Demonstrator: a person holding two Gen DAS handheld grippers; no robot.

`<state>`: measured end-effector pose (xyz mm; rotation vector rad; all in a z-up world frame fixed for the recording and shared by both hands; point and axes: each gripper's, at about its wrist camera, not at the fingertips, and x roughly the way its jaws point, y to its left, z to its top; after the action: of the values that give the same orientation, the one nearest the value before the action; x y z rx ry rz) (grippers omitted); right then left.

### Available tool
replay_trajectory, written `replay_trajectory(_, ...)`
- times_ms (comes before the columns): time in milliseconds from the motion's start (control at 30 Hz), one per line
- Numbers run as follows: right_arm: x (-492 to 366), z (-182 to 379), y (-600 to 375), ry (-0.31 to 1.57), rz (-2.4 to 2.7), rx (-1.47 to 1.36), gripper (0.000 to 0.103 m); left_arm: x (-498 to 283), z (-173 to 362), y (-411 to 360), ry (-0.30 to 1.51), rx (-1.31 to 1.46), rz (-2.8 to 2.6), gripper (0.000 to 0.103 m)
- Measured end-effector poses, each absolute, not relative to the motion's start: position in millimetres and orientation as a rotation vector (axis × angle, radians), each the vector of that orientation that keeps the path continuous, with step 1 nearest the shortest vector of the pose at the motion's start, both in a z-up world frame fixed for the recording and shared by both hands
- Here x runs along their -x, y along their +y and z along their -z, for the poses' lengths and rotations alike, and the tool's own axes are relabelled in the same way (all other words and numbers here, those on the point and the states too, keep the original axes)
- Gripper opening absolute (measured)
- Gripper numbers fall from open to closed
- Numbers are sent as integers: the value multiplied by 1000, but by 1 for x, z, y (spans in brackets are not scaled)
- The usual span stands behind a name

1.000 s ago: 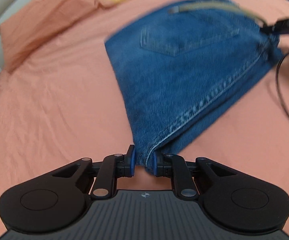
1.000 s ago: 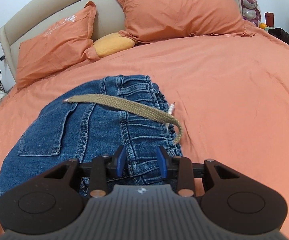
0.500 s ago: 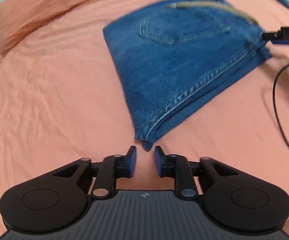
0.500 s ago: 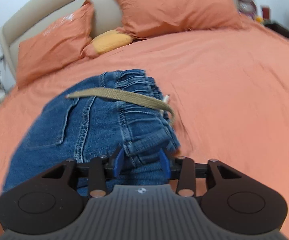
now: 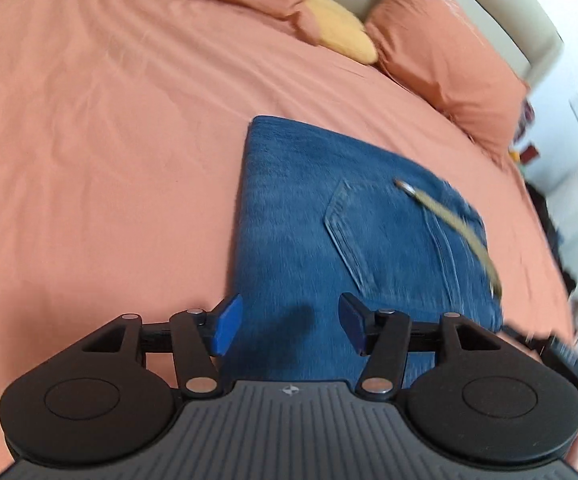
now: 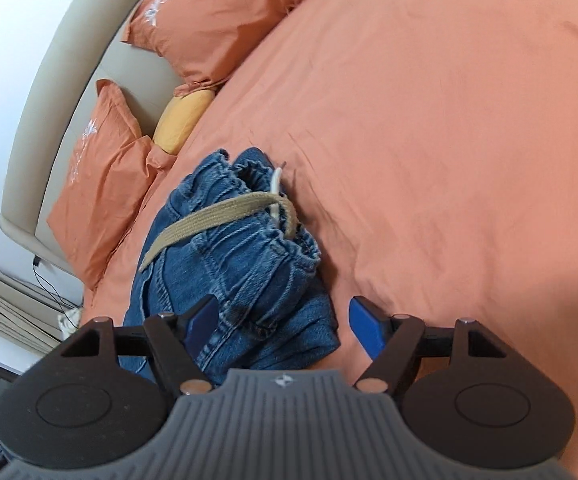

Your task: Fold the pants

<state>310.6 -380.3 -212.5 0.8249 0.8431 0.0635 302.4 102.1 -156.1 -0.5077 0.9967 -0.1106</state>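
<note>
Left gripper (image 5: pixel 291 325): jaws wide, just been opening, nothing pinched; blue pads clear of the cloth, hovering over the near edge of the jeans
Jeans (image 5: pixel 353 240): folded into a flat blue denim block on the orange bedsheet (image 5: pixel 101 168), back pocket up, straight folded edge along the left side just ahead of the left pad
Drawstring (image 5: pixel 453 220): tan, lying slantwise across the jeans toward the right edge
Right gripper (image 6: pixel 285 324): jaws wide, just been opening, gripping nothing; elastic waistband end (image 6: pixel 257 240) between and ahead of the pads, untouched by the right pad; contact with the left pad unclear
Pillows (image 6: pixel 225 16): orange, by the headboard, well apart from the jeans
</note>
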Motion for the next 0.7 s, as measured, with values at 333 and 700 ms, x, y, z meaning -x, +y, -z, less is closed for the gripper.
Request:
replay_trajectory(333,-342,241,-387,825,-107,-917,53,-364,208,128,1037,696,127,74)
replay_trajectory(700,-357,251,-389,797,-171,-976,29,-384,212,123,1005,714,150,14)
